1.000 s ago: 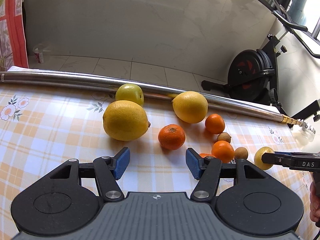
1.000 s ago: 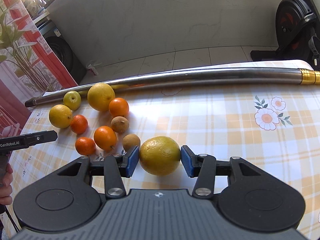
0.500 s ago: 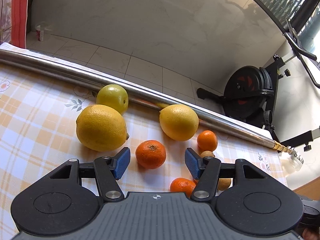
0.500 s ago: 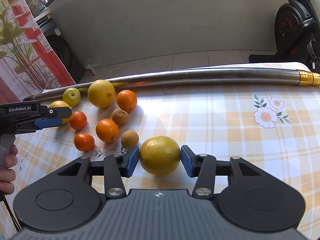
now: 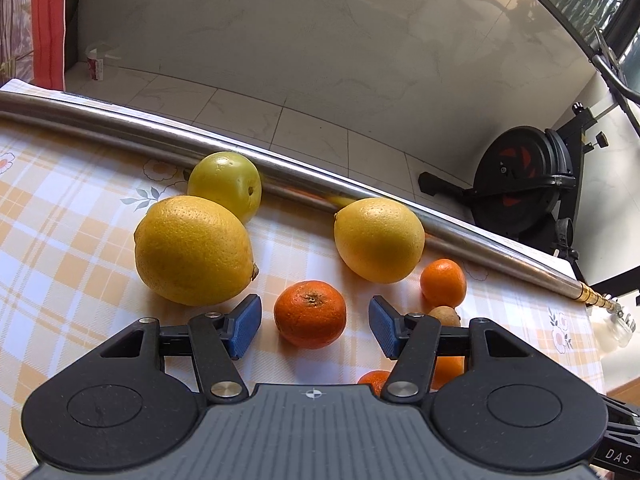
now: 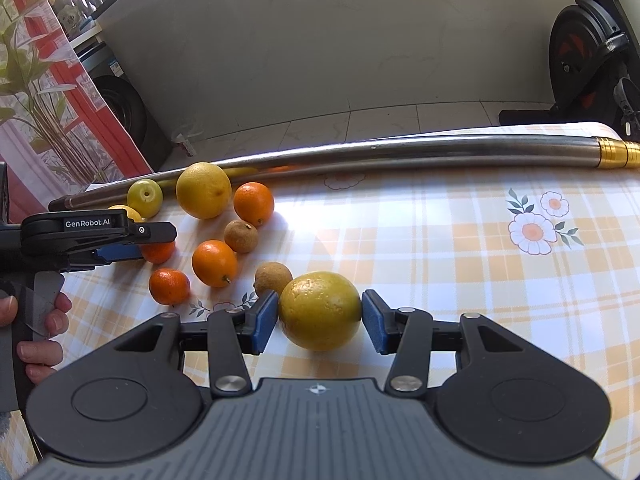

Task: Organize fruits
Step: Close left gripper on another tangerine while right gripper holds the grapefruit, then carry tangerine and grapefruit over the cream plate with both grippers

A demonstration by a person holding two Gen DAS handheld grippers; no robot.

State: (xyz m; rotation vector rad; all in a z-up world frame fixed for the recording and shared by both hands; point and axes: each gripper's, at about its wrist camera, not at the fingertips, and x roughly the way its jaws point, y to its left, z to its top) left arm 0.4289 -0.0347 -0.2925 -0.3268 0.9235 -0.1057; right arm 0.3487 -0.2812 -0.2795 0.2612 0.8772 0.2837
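Sorting under way: right gripper clamps a yellow-green citrus apart from the steel pipe; left gripper straddles a mandarin, unclenched; the rest lie loose.

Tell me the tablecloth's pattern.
Orange and white plaid tablecloth with daisy prints, clearest in the right wrist view.

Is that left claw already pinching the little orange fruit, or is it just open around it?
Open. The left gripper has its blue pads on either side of the tangerine, with tablecloth showing in the gaps, so nothing is pinched yet.
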